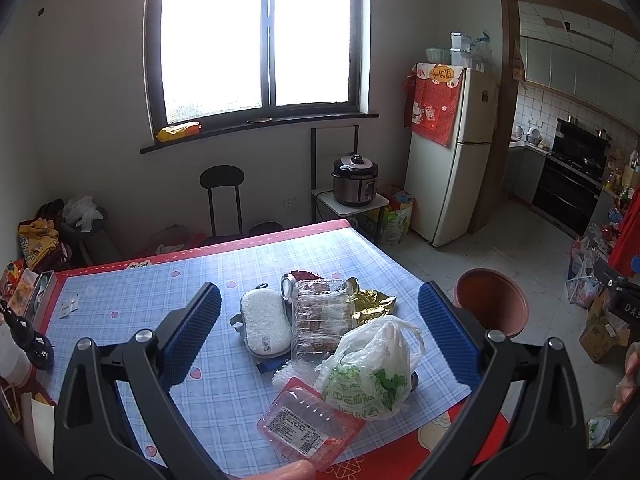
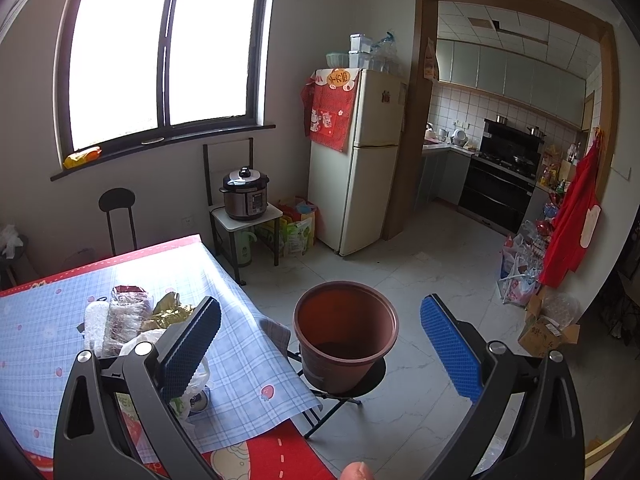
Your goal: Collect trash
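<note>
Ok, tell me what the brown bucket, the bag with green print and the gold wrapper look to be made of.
Brown bucket: probably rigid plastic, matte, with a smooth moulded rim and even colour.
Bag: thin plastic film, translucent white and crinkled, with knotted handles.
Gold wrapper: likely metallised foil, shiny and sharply creased, catching the window light.

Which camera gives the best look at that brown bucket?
The right wrist view: the brown bucket sits central, its whole rim and stand visible. The left wrist view shows only its top, partly hidden behind a finger.
</note>
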`<state>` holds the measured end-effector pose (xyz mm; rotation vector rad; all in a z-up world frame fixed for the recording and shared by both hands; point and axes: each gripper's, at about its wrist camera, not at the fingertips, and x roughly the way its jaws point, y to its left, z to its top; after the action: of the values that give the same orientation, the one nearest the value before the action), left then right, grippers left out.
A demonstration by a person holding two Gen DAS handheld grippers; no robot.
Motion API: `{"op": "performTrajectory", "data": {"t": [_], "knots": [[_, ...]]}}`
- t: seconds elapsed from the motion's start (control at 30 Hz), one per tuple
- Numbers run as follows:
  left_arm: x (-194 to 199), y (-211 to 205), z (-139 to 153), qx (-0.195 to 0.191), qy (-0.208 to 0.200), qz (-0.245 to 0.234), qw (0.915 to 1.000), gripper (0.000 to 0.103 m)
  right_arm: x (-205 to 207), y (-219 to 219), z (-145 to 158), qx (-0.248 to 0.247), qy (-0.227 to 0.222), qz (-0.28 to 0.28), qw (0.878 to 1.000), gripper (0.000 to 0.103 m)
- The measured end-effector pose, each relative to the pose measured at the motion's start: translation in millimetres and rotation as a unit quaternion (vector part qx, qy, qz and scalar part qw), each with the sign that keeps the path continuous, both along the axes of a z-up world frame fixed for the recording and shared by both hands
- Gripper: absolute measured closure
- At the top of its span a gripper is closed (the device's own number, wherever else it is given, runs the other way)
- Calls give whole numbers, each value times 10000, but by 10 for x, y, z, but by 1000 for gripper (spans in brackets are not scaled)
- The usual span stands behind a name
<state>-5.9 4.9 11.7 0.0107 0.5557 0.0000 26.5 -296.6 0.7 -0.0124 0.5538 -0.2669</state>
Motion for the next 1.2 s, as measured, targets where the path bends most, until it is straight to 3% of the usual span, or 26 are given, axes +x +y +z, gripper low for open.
{"op": "performTrajectory", "data": {"t": [1.2], "knots": [[134, -208, -51, 103, 79, 161, 9998, 5, 190, -134, -118, 145, 83, 181, 9997, 5]]}}
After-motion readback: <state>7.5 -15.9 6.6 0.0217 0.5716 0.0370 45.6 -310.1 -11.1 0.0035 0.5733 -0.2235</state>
